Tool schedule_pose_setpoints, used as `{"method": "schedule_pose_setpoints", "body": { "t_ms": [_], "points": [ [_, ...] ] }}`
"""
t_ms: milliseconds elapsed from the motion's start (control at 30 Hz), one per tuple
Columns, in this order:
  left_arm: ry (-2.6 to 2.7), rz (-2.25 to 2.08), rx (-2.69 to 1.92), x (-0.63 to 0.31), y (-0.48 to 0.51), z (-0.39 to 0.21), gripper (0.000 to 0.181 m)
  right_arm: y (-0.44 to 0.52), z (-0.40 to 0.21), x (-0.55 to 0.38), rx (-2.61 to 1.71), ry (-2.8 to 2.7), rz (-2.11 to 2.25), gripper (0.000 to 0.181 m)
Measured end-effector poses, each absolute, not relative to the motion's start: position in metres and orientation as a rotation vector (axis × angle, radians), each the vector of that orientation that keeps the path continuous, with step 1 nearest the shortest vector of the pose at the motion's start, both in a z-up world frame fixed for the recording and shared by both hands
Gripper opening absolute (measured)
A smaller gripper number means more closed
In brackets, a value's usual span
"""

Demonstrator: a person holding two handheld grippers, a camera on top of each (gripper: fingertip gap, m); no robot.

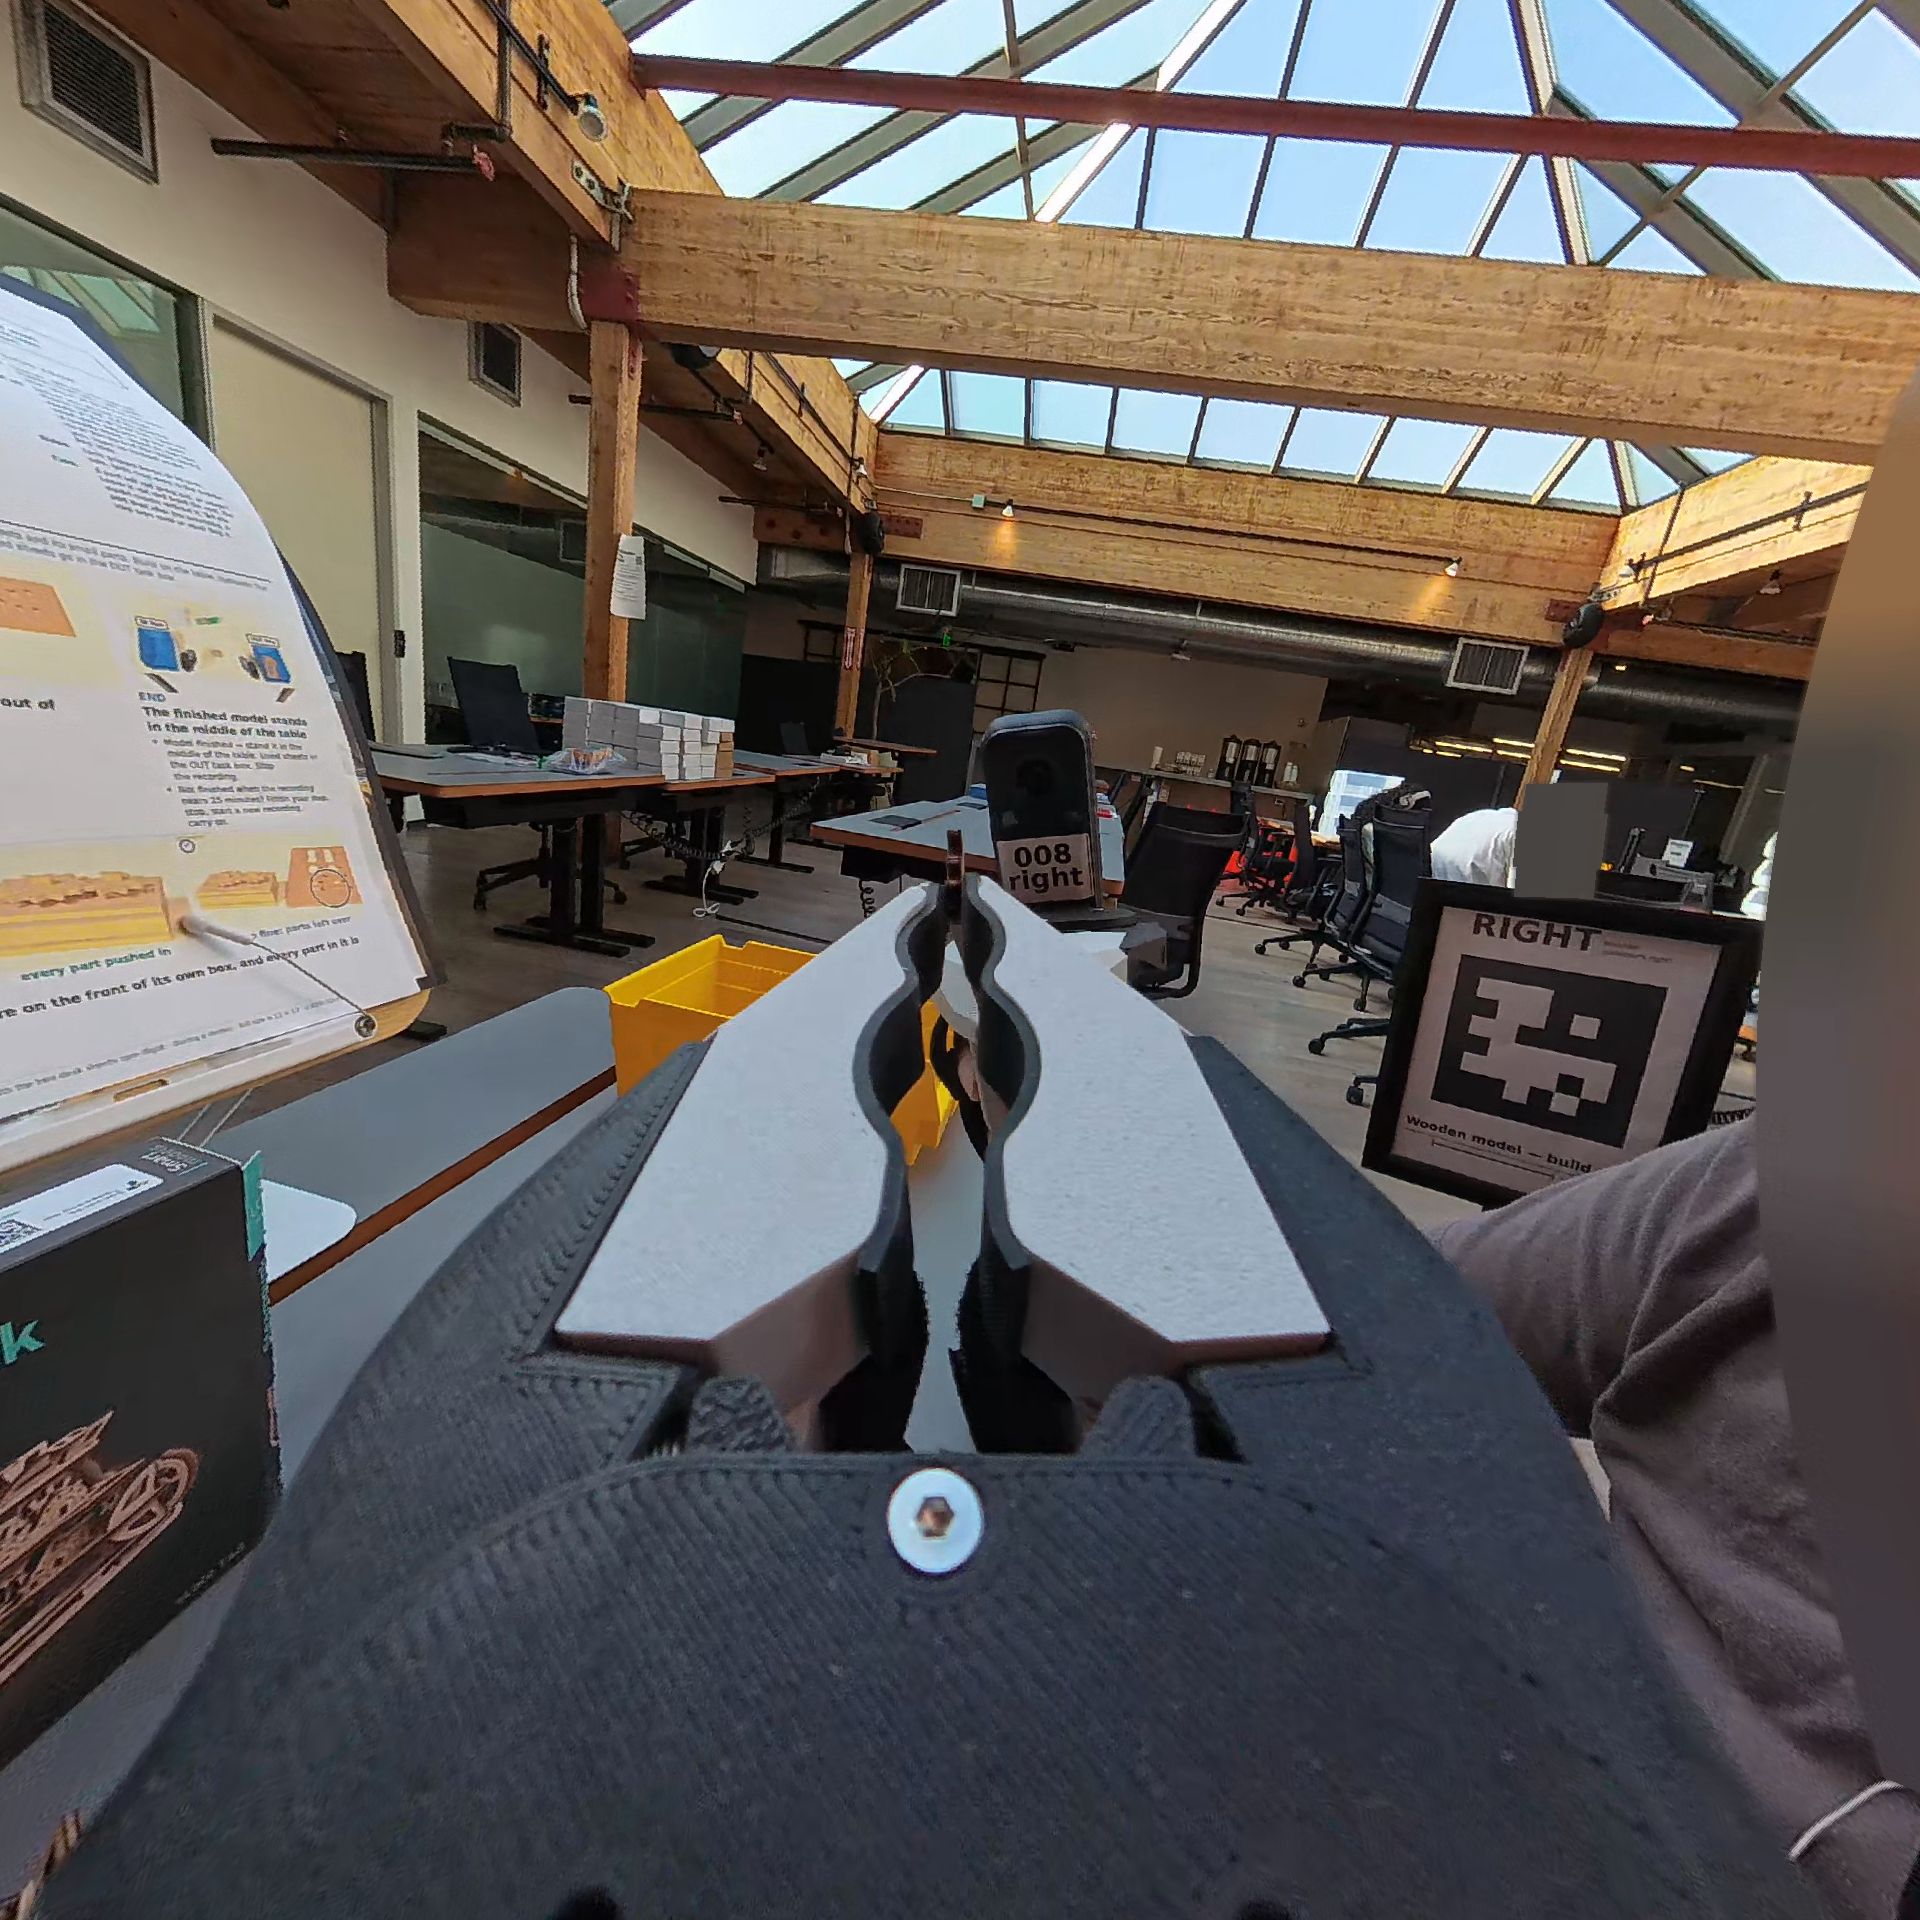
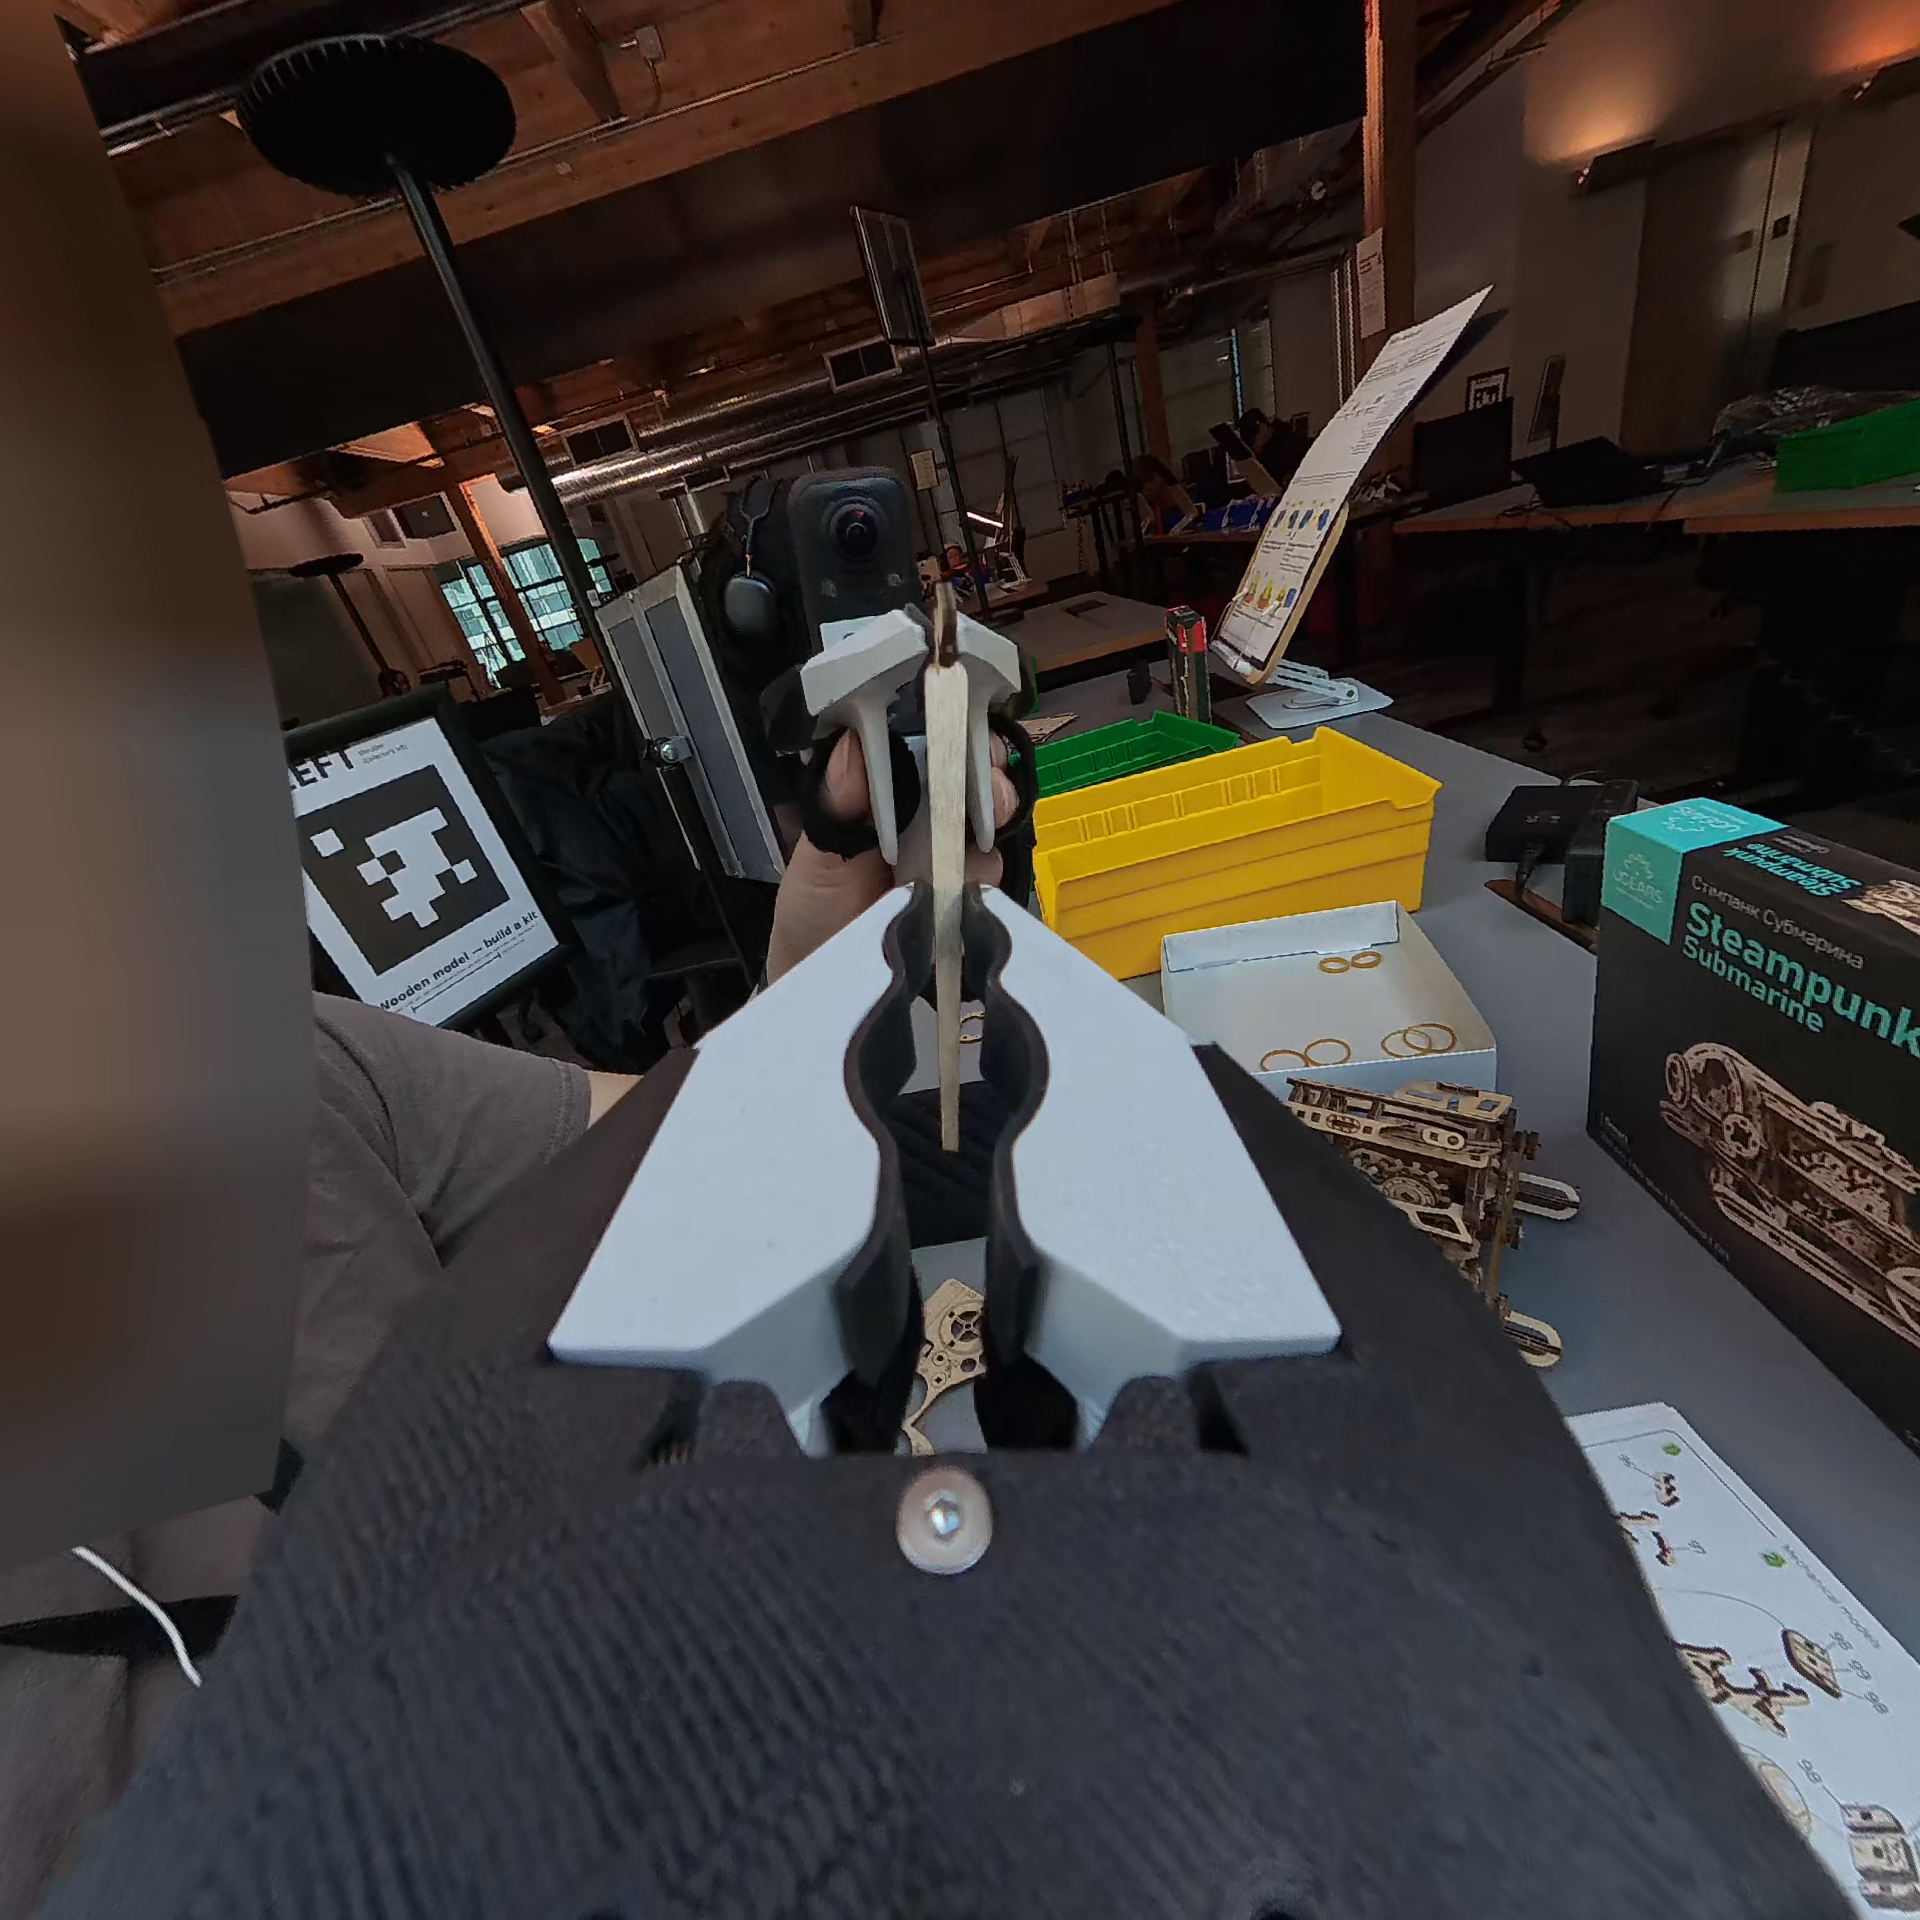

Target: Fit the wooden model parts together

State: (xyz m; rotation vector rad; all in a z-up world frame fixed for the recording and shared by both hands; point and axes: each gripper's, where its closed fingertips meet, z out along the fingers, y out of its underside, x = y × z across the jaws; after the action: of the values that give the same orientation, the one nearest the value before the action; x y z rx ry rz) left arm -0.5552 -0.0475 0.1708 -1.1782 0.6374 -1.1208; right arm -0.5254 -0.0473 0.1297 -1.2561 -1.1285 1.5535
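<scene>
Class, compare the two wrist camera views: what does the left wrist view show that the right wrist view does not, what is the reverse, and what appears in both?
Only the left wrist view shows the glass skylight roof and white stacked boxes on a far desk.

Only the right wrist view shows the half-built wooden model, the white open box of gold rings, the green plastic bin and the long thin pale wooden strip in the right gripper's jaws.

Both show the yellow plastic bin, the black model kit box, the propped instruction sheet and the left gripper.
</scene>
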Motion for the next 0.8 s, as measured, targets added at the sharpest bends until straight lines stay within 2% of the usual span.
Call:
{"method": "schedule_pose_setpoints", "body": {
  "t_ms": [600, 800],
  "points": [
    [0.628, -1.134, -1.199, -0.5548, -0.0435, 0.1664, 0.0, -0.0423, 0.13, -0.5323, -1.194, -0.995, 1.706, 0.004],
    [0.69, -1.09, -1.114, -0.5558, -0.0499, 0.1707, 0.0, -0.0467, 0.136, -0.5317, -1.131, -0.996, 1.541, 0.003]
  ]
}}
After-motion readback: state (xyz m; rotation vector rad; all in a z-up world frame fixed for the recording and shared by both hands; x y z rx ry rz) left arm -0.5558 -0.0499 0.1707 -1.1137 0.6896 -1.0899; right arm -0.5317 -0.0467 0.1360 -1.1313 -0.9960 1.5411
